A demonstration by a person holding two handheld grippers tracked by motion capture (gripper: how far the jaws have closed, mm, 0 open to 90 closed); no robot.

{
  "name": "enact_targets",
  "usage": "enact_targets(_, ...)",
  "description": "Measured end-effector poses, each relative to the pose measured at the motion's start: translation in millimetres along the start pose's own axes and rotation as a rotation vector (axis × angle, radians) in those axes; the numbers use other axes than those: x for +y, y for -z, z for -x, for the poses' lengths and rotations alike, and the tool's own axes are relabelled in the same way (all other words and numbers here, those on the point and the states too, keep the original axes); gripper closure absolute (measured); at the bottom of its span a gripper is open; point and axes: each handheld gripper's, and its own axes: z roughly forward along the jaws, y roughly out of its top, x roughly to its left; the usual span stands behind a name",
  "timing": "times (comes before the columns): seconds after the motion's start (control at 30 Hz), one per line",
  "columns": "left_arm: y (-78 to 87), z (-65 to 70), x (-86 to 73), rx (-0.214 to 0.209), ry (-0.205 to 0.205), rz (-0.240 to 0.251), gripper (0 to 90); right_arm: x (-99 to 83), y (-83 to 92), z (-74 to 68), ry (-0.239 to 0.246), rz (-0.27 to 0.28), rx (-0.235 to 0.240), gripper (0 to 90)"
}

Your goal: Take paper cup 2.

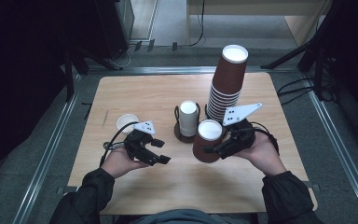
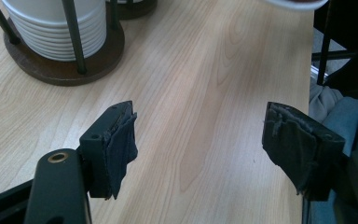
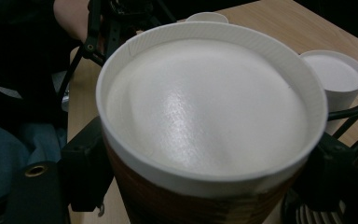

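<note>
My right gripper (image 1: 213, 150) is shut on a brown paper cup (image 1: 208, 141) held upside down, its white base up, just above the table in front of the lid rack. In the right gripper view the cup (image 3: 209, 107) sits between the black fingers (image 3: 86, 163), which press on its sides. My left gripper (image 1: 162, 151) hovers low over the wood at the left, open, with nothing between its pads (image 2: 121, 144). Bare tabletop lies between the left jaws.
A tall leaning stack of upside-down brown cups (image 1: 226, 86) stands behind the right hand. A wire rack on a dark round base (image 1: 187, 135) holds white lids (image 2: 56, 28) at the centre. A small white cup (image 1: 127, 122) stands behind the left gripper. The wooden table (image 1: 144, 93) ends near both forearms.
</note>
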Motion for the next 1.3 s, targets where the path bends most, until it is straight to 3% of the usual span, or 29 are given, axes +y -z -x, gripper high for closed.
enact_targets(0.23, -1.8, 1.5, 0.9, -0.01, -0.008, -0.005, 24.1, -13.8, -18.9, 4.6, -0.027, 0.002, 0.019, 19.8)
enact_targets(0.37, -3.3, 3.2, 2.4, 0.001, -0.005, -0.011, 16.7, -17.9, -26.4, 5.2, -0.028, 0.0, 0.028, 19.8)
enact_targets(0.77, -12.6, 5.2, 4.4, -0.073, -0.024, -0.011, 11.3, -27.6, -48.4, 5.1, -0.05, 0.007, 0.061, 19.8)
enact_targets(1.07, -20.4, 6.5, 7.4, -0.097, -0.034, -0.019, 8.2, -31.4, -58.7, 5.0, -0.082, 0.071, 0.086, 19.8)
enact_targets(1.3, -27.8, 4.2, 10.7, -0.139, -0.052, -0.014, 4.6, -32.8, -64.8, 3.0, -0.099, 0.125, 0.113, 19.9)
